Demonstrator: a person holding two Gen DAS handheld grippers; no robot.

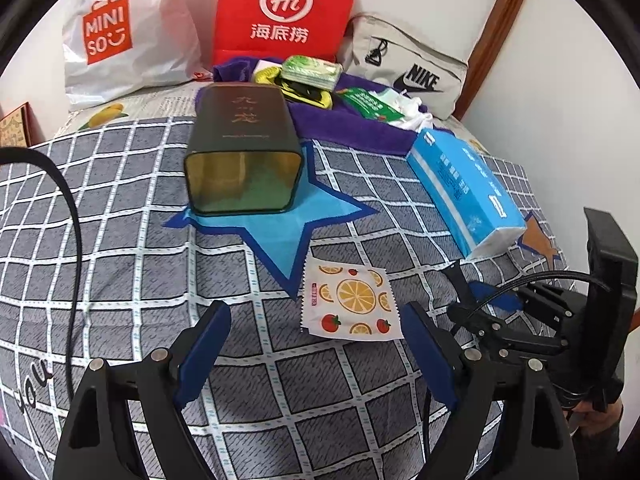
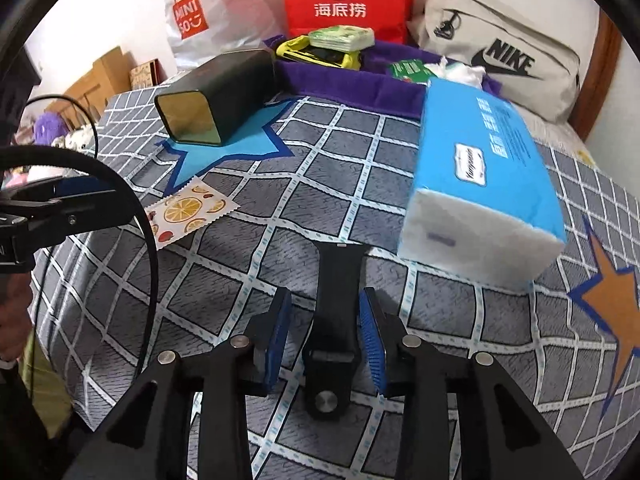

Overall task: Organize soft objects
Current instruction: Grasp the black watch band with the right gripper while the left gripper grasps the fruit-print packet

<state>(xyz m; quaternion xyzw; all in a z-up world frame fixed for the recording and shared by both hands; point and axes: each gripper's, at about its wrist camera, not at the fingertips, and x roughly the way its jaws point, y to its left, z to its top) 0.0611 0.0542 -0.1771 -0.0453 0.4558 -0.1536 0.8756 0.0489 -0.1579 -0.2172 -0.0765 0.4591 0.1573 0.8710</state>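
Observation:
A small fruit-print wipe packet (image 1: 350,304) lies flat on the checked bedspread, just ahead of my open, empty left gripper (image 1: 316,344); it also shows in the right wrist view (image 2: 188,212). A blue tissue pack (image 1: 468,192) lies to the right; it also shows in the right wrist view (image 2: 484,184). A black watch strap (image 2: 336,320) lies on the bedspread between the fingers of my right gripper (image 2: 326,328), whose jaws stand part open around it without visibly touching it. A dark tin box (image 1: 244,148) lies on its side, its open mouth facing me.
A purple towel (image 1: 344,124) at the back holds a green tissue packet (image 1: 312,72), a yellow item and white cloth. Behind stand a Miniso bag (image 1: 120,32), a red bag (image 1: 284,8) and a Nike pouch (image 1: 408,68). A wall is at right.

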